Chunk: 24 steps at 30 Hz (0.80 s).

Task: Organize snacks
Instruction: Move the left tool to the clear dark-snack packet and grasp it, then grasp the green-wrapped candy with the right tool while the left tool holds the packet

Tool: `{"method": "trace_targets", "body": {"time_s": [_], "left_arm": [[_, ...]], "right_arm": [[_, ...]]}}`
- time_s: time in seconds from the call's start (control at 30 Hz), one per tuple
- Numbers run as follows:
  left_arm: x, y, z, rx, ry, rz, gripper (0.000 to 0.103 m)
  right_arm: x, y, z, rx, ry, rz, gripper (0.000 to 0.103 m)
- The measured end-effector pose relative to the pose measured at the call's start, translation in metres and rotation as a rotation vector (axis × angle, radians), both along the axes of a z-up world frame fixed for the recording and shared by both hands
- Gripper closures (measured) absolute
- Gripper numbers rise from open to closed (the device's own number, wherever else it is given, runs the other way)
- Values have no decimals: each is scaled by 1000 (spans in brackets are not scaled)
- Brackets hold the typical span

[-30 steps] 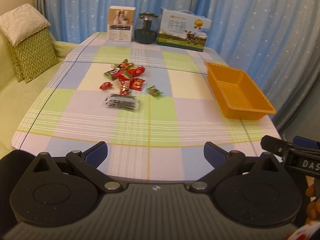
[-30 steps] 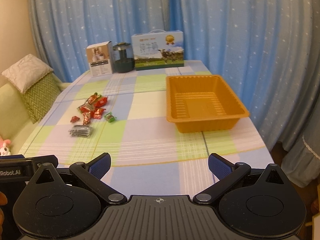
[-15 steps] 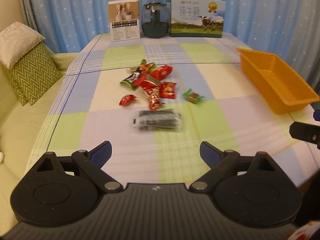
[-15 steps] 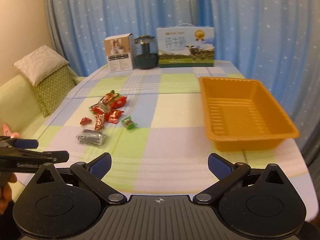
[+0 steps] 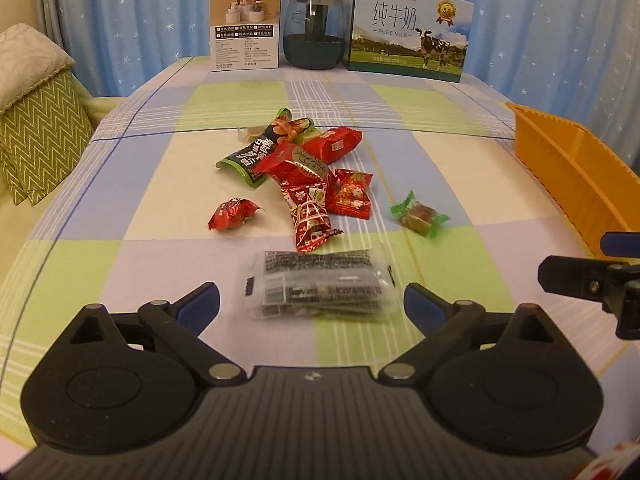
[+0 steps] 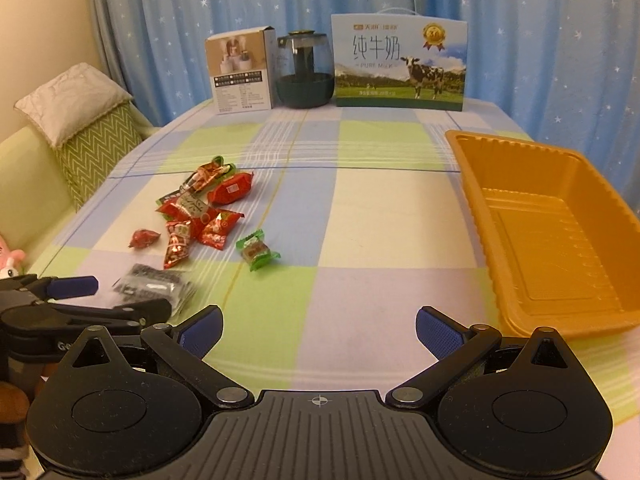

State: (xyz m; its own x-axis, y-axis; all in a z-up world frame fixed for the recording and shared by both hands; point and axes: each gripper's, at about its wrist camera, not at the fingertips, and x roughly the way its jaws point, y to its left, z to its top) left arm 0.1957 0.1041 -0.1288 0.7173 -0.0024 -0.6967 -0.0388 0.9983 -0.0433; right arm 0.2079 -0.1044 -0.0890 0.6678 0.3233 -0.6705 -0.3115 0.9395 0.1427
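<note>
A clear pack of dark bars lies on the checked tablecloth right in front of my left gripper, whose blue-padded fingers stand wide open on either side of it, apart from it. Beyond it sits a heap of red and green snack packets, a small red candy and a green-wrapped candy. My right gripper is open and empty over the near table edge. The orange tray is empty, at the right. The same snack heap shows left in the right wrist view.
A white box, a dark glass jar and a milk carton box line the far table edge before blue curtains. A sofa with a green zigzag cushion runs along the left.
Both grippers have moved forward over the table. The left one has closed in on the clear pack, which now lies between its open fingertips. The tray looms larger for the right one.
</note>
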Motion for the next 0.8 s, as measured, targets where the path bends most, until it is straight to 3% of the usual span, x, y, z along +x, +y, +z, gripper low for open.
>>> {"method": "trace_targets", "body": {"time_s": [0.13,0.27,0.37,0.53,0.8], "left_arm": [[10,-2,-7,13,-3,-3,6],[15,-6,-12,19,5,-16,17],[17,-11,-14,52,5,-28,18],[16,-6,-12,28,3,-14,21],[15,8,-8,21,8,44,23]], "right_arm": [[13,2,-6,-1,4,-15,1],[21,1,-12,3,20,-29,1],[23,2,-13,4,23,-30,1],[29,4,-12,12,15,-34,1],[43,23,-12,14,-22,46,3]]}}
